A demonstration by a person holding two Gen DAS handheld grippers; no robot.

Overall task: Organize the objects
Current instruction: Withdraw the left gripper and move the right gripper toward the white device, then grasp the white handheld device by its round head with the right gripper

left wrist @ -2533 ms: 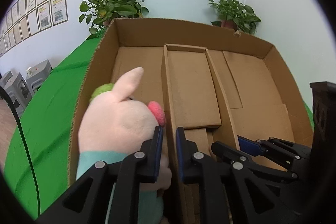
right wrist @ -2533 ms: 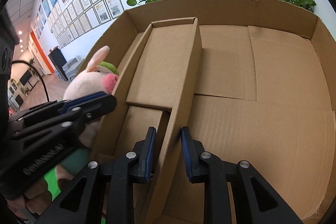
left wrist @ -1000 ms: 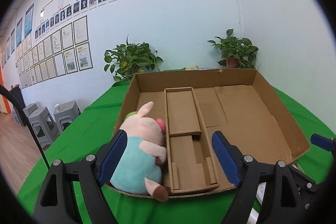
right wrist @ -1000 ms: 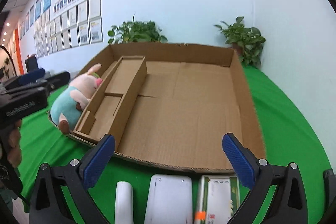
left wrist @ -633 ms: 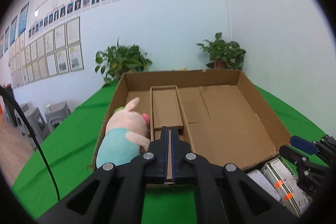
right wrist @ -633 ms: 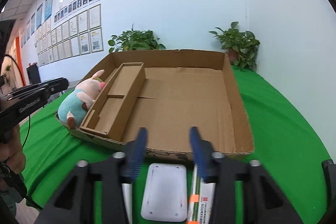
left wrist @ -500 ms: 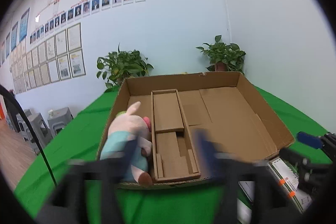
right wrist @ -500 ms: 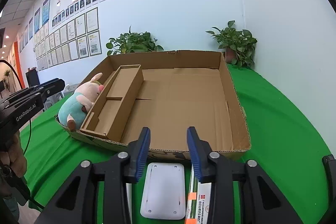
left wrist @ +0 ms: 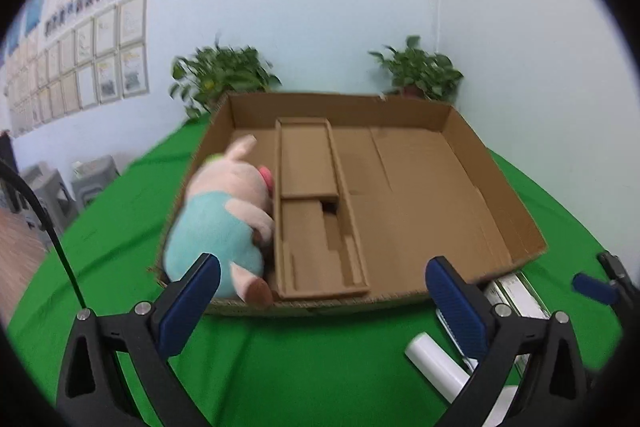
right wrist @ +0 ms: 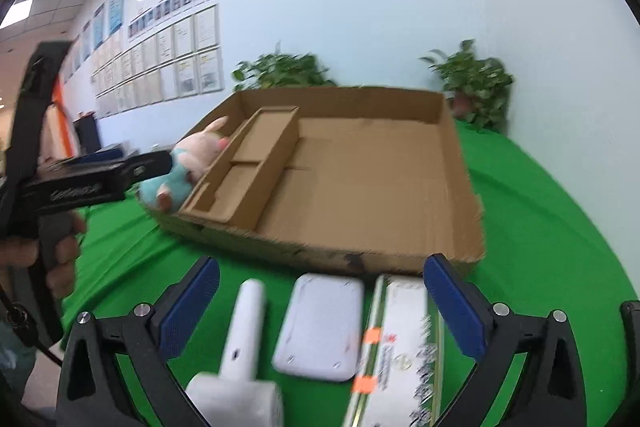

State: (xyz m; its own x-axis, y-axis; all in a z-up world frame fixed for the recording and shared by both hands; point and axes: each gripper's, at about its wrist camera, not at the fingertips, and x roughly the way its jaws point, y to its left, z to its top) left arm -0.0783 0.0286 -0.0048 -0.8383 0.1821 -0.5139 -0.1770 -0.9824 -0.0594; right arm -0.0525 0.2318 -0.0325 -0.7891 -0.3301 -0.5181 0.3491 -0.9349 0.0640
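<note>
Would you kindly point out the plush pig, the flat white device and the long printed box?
plush pig [left wrist: 212, 227]: left wrist view, on its teal body.
flat white device [right wrist: 320, 327]: right wrist view, centre of its face.
long printed box [right wrist: 394, 355]: right wrist view, mid top face.

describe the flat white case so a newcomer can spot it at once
Find the big cardboard box on the green cloth. In front of its near edge lie three things in a row; the flat white case is the middle one, rounded and blank, between a white handled gadget and a long printed carton.
</note>
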